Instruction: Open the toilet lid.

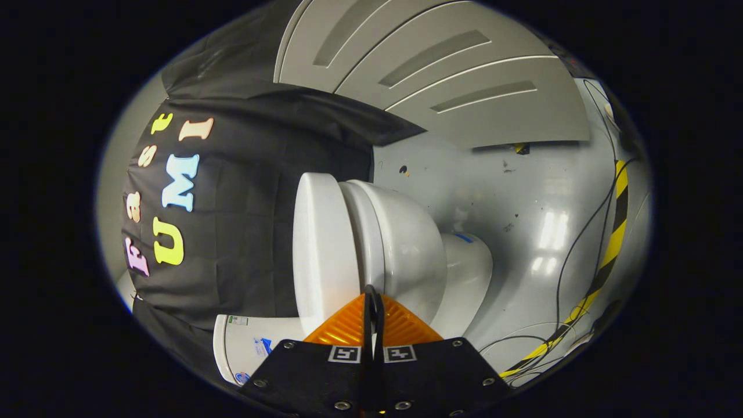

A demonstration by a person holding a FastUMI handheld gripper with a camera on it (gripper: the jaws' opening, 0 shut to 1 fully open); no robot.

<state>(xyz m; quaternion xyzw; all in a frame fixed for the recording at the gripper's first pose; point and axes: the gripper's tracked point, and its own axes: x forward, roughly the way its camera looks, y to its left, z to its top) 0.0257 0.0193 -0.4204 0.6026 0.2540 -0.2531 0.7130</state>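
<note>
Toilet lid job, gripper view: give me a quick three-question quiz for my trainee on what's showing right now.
1. True or false: the toilet lid is already raised off the bowl.
2. The gripper has its fingers: A) spread wide around the lid; B) closed together, tips close by the lid's rim; C) clamped on a cable.
3. Fill in: the striped tape on the floor is yellow and ____.

Key: 1 false, the lid lies down on the bowl. 2 B. 3 black.
</note>
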